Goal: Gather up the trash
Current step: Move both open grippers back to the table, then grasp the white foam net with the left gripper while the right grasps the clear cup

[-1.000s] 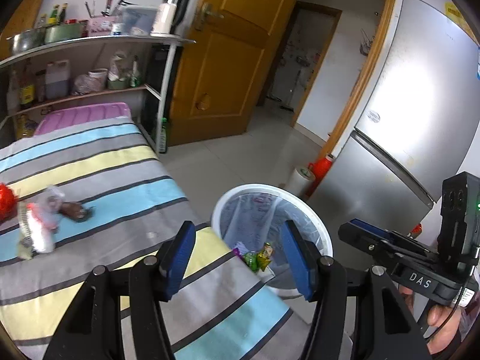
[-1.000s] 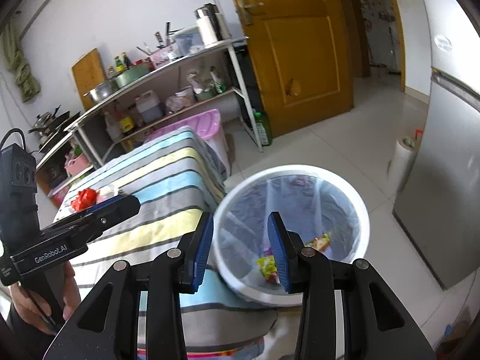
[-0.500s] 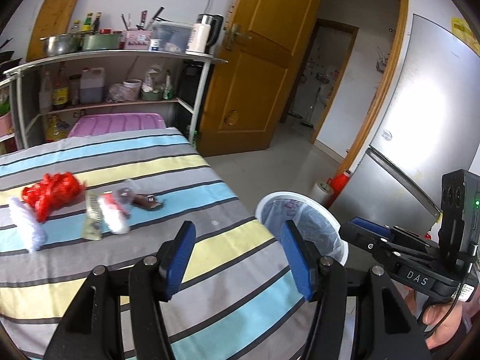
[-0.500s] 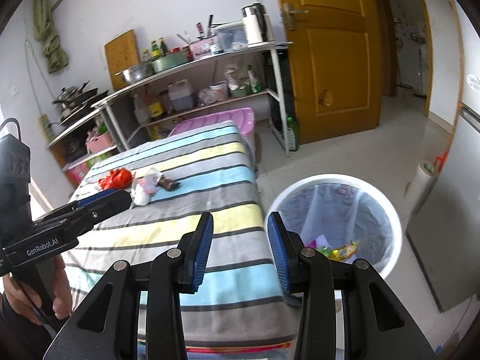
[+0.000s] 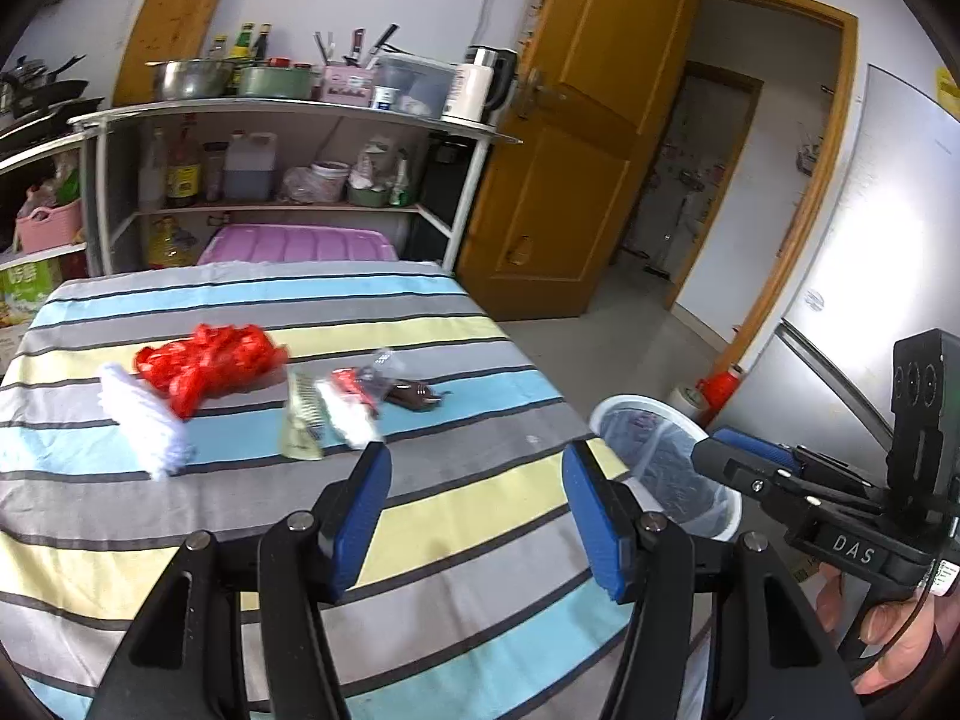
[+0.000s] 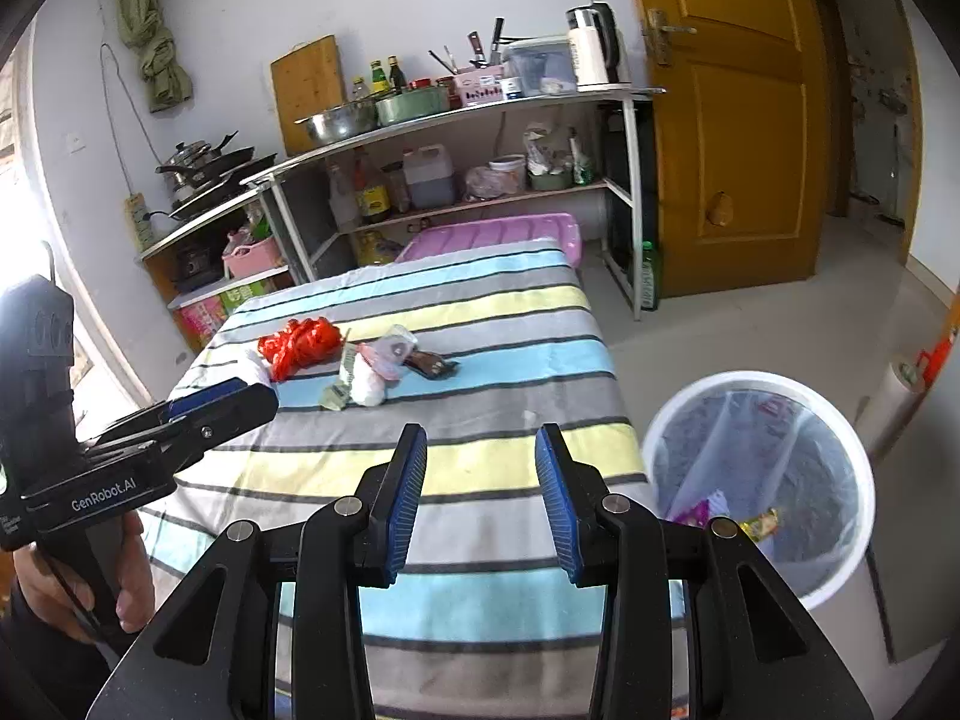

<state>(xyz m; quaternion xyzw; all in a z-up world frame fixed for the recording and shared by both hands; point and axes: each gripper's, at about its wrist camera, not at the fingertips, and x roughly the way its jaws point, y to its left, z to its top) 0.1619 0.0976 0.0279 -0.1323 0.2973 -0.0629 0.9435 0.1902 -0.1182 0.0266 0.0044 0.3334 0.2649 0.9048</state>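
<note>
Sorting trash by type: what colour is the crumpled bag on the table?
Bright red bag; clearest in the right wrist view.

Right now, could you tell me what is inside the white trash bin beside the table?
The white trash bin holds a clear liner with a few colourful wrappers at the bottom. The right gripper's frame covers the near part, so anything there is hidden.

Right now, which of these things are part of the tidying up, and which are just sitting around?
Part of the job:
red crumpled bag
white wad
brown wrapper
greenish packet
trash bin

Just lying about:
kettle
steel bowl
pink tub lid
striped cloth
</note>
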